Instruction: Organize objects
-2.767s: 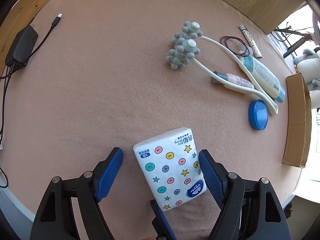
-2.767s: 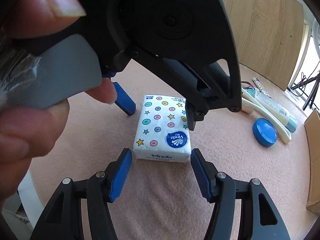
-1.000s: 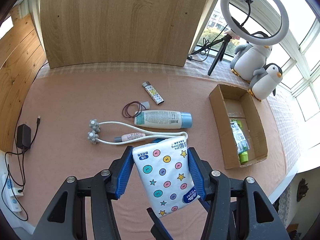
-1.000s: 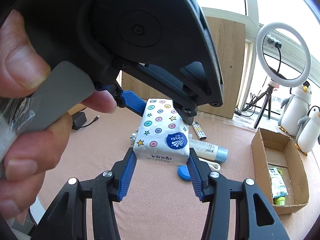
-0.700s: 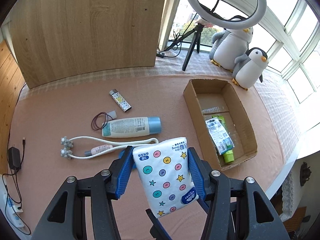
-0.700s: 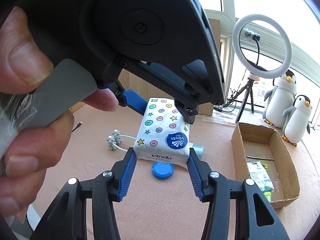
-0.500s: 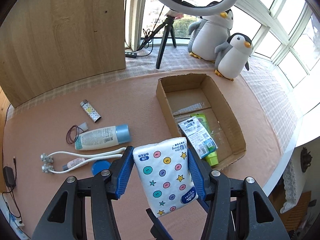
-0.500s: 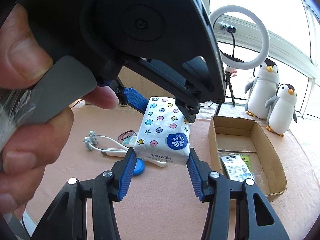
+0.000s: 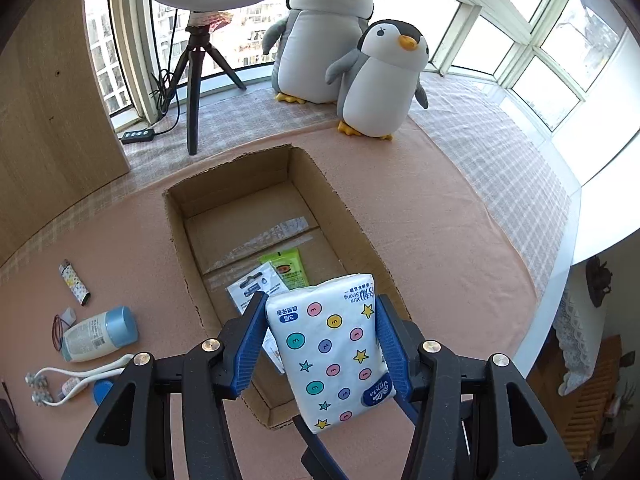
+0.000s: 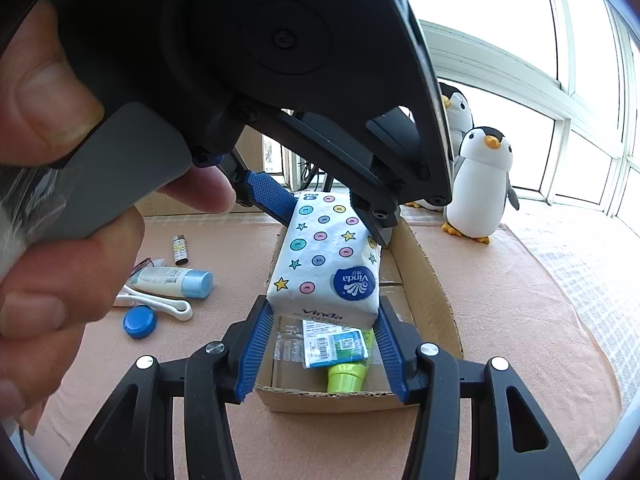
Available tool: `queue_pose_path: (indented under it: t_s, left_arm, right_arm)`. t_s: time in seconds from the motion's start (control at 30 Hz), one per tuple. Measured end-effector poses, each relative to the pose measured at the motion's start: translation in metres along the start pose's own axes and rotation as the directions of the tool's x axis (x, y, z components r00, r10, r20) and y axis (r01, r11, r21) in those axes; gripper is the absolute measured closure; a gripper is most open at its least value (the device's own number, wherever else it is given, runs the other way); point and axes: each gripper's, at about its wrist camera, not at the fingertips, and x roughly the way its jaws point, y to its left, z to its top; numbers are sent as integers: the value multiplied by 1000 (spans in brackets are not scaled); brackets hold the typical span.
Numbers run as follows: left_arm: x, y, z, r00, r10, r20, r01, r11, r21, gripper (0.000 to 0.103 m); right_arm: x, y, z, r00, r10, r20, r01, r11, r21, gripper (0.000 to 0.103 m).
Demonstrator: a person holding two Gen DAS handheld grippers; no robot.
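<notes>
Tissue pack (image 9: 335, 350) now over cardboard box (image 9: 178, 240), seemingly clear

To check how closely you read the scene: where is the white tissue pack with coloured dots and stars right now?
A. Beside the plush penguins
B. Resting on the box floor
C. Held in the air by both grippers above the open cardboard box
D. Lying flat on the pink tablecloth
C: the white tissue pack with coloured dots and stars is clamped by the left gripper and the right gripper, above the open cardboard box.

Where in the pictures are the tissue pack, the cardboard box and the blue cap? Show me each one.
tissue pack (image 9: 332, 356), left wrist view, on its dotted top face.
cardboard box (image 9: 240, 196), left wrist view, on the inner far wall.
blue cap (image 10: 139, 322), right wrist view, on the middle of its top.
</notes>
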Motion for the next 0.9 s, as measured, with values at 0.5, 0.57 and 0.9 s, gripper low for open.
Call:
queue_pose_path:
  t_s: [0.5, 0.57, 0.9]
  left_arm:
    - [17, 55, -20, 993, 113, -21, -114, 992, -58, 1]
    - [5, 73, -33, 990, 137, -13, -138, 987, -80, 1]
    - [-72, 206, -118, 964, 267, 14, -251, 923, -290, 1]
  right_arm:
    - [17, -17, -16, 993, -89, -78, 93, 995, 46, 50]
    - [14, -8, -14, 993, -89, -78, 92, 995, 43, 49]
    - [2, 57, -2, 997, -2, -74, 0, 1000, -28, 41]
